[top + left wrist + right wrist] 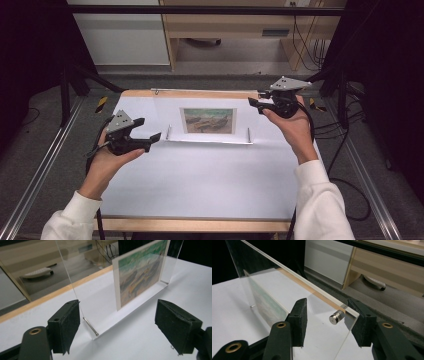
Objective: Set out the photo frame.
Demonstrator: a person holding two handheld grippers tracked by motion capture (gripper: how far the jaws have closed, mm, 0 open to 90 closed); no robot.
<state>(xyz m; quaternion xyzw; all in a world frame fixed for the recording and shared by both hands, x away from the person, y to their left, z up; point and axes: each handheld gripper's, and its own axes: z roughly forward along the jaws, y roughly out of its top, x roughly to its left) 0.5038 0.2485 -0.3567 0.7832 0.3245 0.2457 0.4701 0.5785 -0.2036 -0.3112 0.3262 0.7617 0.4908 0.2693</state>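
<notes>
A clear acrylic picture frame [208, 120] stands upright at the back middle of the white table [200, 180], holding a painted landscape print [140, 275]. My left gripper [150, 131] hovers open just left of the frame's lower left corner. In the left gripper view the frame's edge and a bottom metal pin [90, 326] lie between its wide jaws [120, 322]. My right gripper [256, 98] is open at the frame's upper right corner. Its jaws [329, 322] stand on either side of the acrylic panel [287, 290] and a silver standoff [336, 317].
The table has a wooden back edge [200, 93] just behind the frame. Metal rails [40, 170] run along both sides of the table. A wooden desk [235, 30] and cables [305, 45] stand on the floor beyond.
</notes>
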